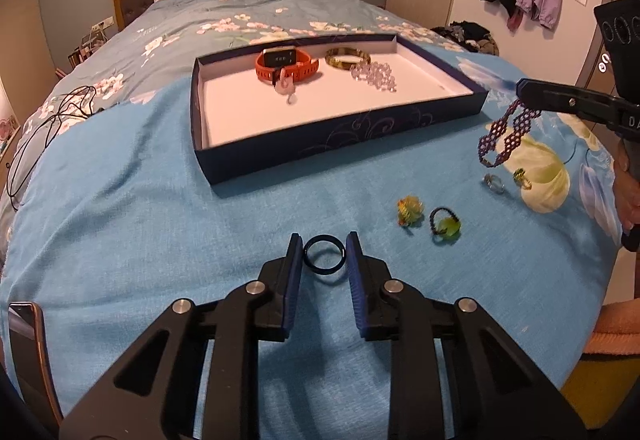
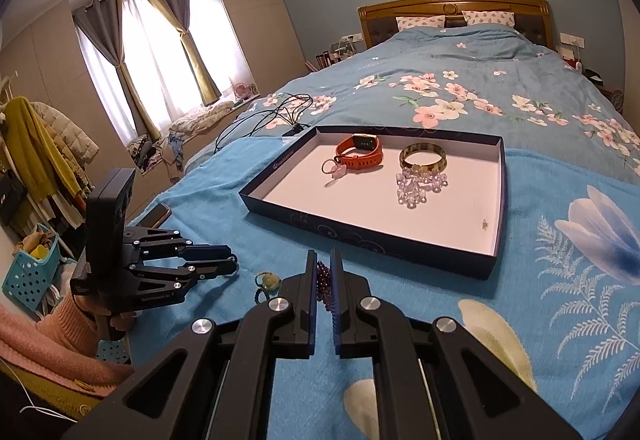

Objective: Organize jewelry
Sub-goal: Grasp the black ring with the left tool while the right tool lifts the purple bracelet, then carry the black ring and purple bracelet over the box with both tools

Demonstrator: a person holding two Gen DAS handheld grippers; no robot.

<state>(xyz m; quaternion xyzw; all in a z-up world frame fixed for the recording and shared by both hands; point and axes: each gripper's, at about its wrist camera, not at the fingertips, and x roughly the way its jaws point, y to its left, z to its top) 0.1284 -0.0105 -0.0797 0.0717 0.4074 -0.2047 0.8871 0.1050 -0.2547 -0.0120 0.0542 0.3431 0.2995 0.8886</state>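
A dark blue box lid with a white floor lies on the blue blanket and holds an orange watch, a gold bangle, a clear bead bracelet and a pink ring. My left gripper is shut on a dark blue ring, its pads touching both sides. My right gripper is shut on a purple beaded bracelet that hangs above the blanket right of the box. Loose rings lie on the blanket between the grippers.
A yellow flower ring, a clear ring and a small yellow ring lie nearby. A black cable lies at the bed's left. A phone rests near the blanket's edge.
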